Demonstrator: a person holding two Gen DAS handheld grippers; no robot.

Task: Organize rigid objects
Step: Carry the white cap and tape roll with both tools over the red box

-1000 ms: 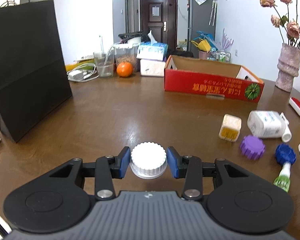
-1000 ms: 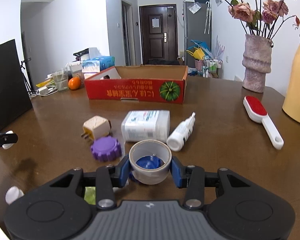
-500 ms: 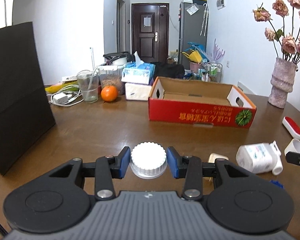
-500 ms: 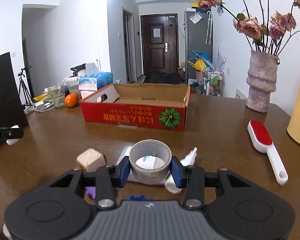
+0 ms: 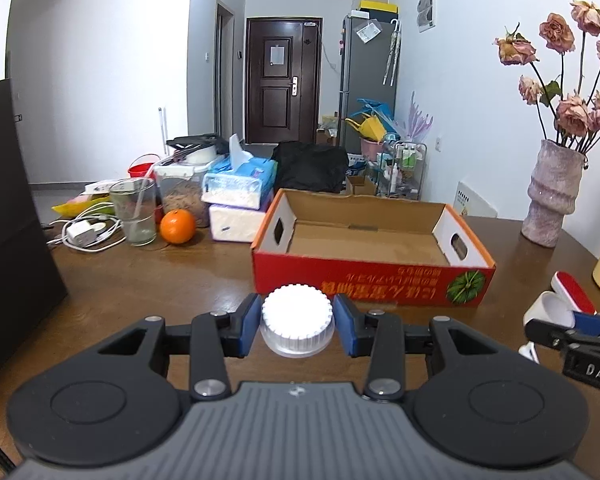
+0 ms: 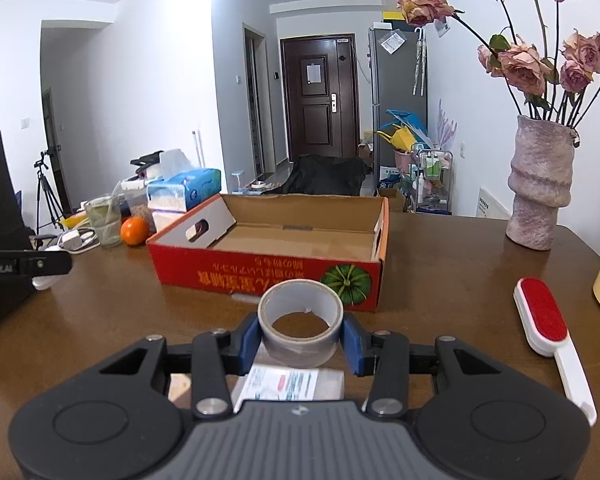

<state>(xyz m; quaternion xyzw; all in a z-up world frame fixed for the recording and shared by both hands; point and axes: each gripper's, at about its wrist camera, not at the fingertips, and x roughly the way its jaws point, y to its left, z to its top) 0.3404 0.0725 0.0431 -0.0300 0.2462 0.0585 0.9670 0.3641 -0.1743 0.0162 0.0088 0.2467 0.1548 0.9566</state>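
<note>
A brown wooden tabletop (image 5: 148,280) fills both views. The white ribbed cap (image 5: 297,319) sits clamped between the blue pads of the left tongs (image 5: 297,326), held above the tabletop. The right tongs (image 6: 301,334) grip a roll of grey tape (image 6: 301,322) the same way. Just beyond both stands the open red cardboard box (image 6: 268,268). Only the right view shows a white labelled bottle (image 6: 288,384) beneath the tongs and the whole lint brush (image 6: 548,328) to their right; only the left shows the right tongs' tip from the side.
</note>
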